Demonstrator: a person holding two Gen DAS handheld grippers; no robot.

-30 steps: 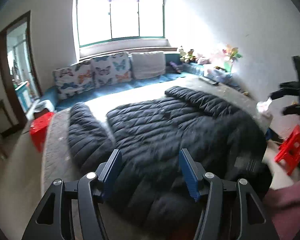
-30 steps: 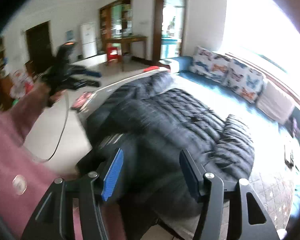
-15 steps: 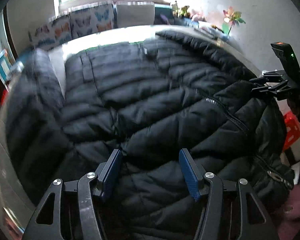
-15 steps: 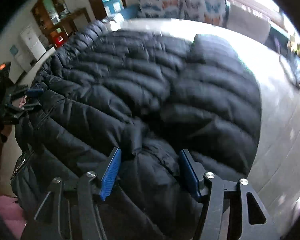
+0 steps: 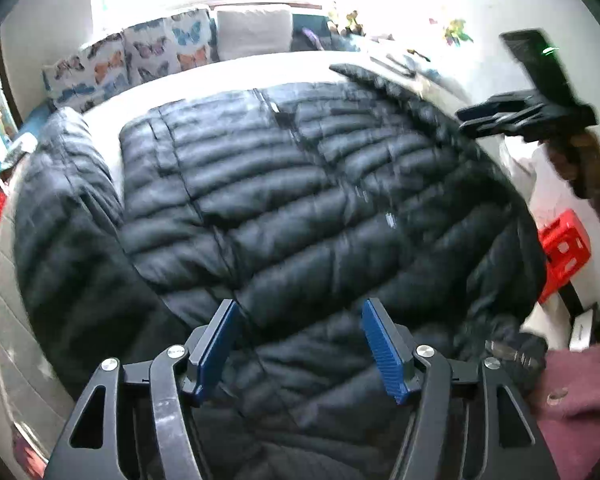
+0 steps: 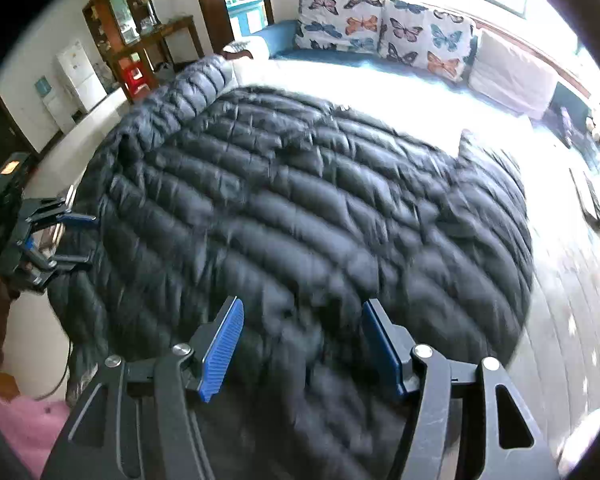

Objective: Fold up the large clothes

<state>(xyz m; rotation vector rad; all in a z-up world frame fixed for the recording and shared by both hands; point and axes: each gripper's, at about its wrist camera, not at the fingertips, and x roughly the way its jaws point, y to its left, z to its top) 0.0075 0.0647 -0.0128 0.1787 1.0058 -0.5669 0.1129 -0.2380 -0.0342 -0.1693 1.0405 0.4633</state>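
Note:
A large black quilted puffer jacket [image 5: 284, 200] lies spread flat on a pale table [image 5: 4, 340], sleeves out to both sides; it also fills the right wrist view [image 6: 300, 208]. My left gripper [image 5: 300, 344] is open and empty, just above the jacket's near hem. My right gripper [image 6: 300, 344] is open and empty over the near right part of the jacket. The right gripper also shows at the upper right of the left wrist view [image 5: 528, 116]. The left gripper shows at the left edge of the right wrist view [image 6: 40, 236].
Butterfly cushions [image 6: 384, 32] and a white cushion [image 5: 254, 30] line a blue bench behind the table. A red stool [image 5: 564, 248] stands on the floor at the right. A wooden desk and white cabinet [image 6: 80, 76] stand at the far left of the room.
Both grippers dropped from a raised view of the room to just over the jacket, then drew back slightly. The jacket now lies flatter and more spread. Both stay open.

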